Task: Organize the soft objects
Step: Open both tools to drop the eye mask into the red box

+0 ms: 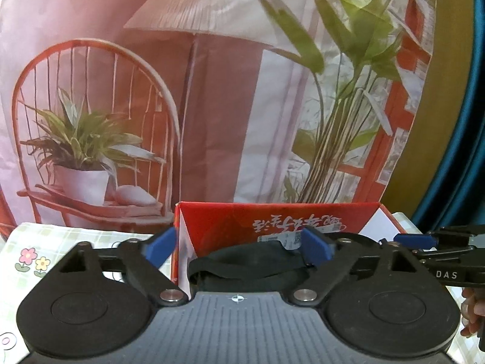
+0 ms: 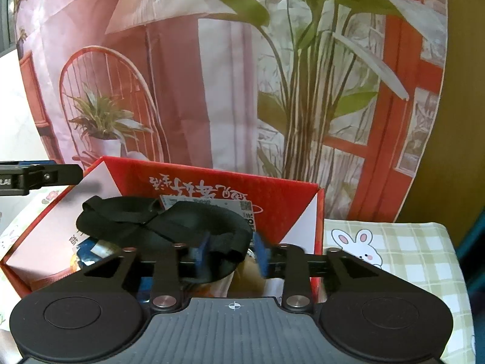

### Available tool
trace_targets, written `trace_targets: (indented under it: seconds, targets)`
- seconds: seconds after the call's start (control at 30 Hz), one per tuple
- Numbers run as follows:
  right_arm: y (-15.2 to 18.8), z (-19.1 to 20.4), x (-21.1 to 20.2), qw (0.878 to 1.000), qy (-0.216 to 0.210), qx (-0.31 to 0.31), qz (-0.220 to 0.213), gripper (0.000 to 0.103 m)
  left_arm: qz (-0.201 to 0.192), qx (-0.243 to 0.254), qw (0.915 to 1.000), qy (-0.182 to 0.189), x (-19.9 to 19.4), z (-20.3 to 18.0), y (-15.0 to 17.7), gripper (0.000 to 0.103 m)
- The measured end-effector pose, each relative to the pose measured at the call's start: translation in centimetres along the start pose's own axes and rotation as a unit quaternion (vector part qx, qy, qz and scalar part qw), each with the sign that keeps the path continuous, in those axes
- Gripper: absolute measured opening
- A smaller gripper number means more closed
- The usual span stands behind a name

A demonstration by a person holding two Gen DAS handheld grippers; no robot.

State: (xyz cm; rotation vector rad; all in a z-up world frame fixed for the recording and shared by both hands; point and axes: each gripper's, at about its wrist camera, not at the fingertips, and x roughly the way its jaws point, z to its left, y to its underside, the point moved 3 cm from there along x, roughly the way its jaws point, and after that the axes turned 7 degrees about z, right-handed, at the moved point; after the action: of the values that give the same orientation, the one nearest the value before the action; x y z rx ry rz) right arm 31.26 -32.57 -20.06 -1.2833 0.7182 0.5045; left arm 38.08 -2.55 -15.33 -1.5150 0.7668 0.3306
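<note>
Over glossy red cardboard box [image 2: 212, 179], right tool [image 2: 232, 253] part-open w/ limp black strap [image 2: 169, 221] between; left tool [image 1: 239, 247] apart.

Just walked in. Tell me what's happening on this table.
A person with a handheld gripper in each hand is putting soft things into a red cardboard box on a checked tablecloth. A black fabric strap hangs over the open box. The right gripper has its fingers around one end of the strap, though they look partly open, so a firm grip is unclear. The left gripper is wide open just in front of the box, with the strap lying between its fingers.
</note>
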Motion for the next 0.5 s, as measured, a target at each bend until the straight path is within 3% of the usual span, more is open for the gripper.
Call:
trace_targets:
  seconds: [0.07,0.13,0.2,0.27,0.33,0.5]
  targets:
    - [0.2,0.2,-0.6,1.0,0.001,0.001,-0.005,0.053,-0.001,0.007,1.0,-0.006,-0.8,-0.3,0.1,0.101]
    - [0.4,0.6,-1.5,1.0,-0.002,0.001,-0.009,0.061,-0.001,0.015,0.9998,-0.013,-1.6,-0.5,0.2,0.103]
    - [0.7,0.9,-2.4,1.0,-0.003,-0.003,-0.016,0.075,-0.001,0.025,0.9994,-0.023,-2.4,-0.8,0.4,0.103]
    - [1.0,1.3,-3.3,1.0,-0.002,-0.007,-0.028,0.097,-0.001,0.03,0.9991,-0.029,-3.3,-0.9,0.7,0.103]
    - [1.4,1.7,-4.2,0.999,0.002,-0.009,-0.038,0.103,0.002,0.027,0.9989,-0.037,-4.3,-1.0,1.2,0.103]
    - [2.9,2.3,-6.3,0.999,0.008,0.002,-0.05,0.103,0.007,0.013,0.9994,-0.03,-6.7,-1.8,4.0,0.103]
